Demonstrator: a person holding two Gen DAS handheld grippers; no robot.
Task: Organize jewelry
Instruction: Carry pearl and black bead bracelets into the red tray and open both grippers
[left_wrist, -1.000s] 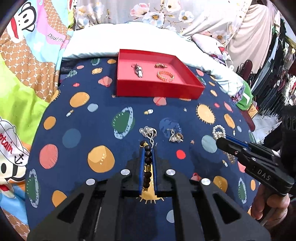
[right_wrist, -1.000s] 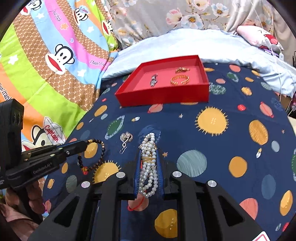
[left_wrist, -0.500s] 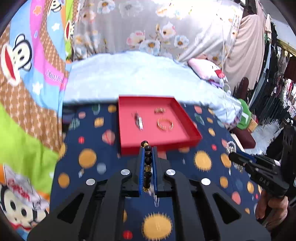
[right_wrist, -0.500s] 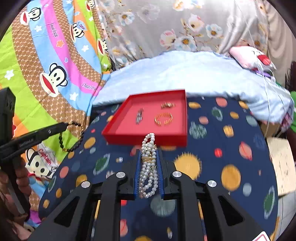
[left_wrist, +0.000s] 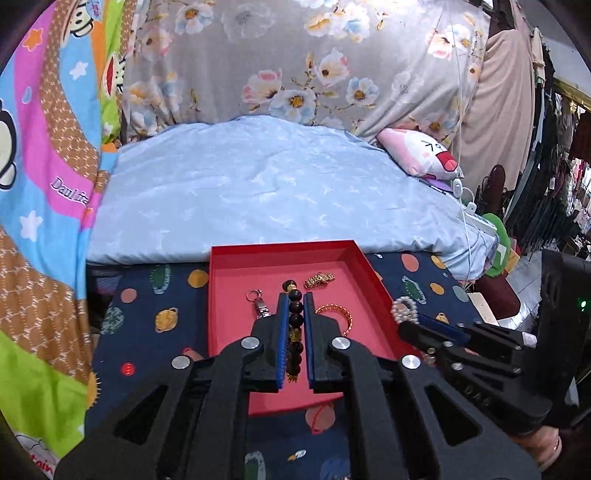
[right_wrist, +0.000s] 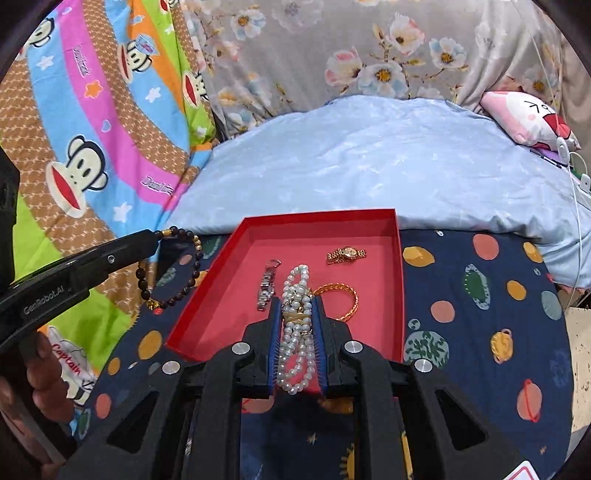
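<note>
Matt red tray (left_wrist: 371, 266), smooth, card-like. Glossy dark beads (left_wrist: 295, 321) with gold metal spacer, pinched in left gripper (left_wrist: 294, 299). Glossy white pearls (right_wrist: 295, 332), smooth, gold clasp, pinched in right gripper (right_wrist: 295, 301). Grippers: matt black plastic, shiny metal screws, ribbed blue pads (left_wrist: 282, 332). Gold metal watch (right_wrist: 346, 254), shiny; gold chain (right_wrist: 343, 299), twisted, bright; silver metal watch (right_wrist: 266, 284), polished. Printed navy cloth (right_wrist: 480, 314), matt. Pale blue quilt (left_wrist: 258, 184), soft, wrinkled. Plush pillow (left_wrist: 421, 151).
</note>
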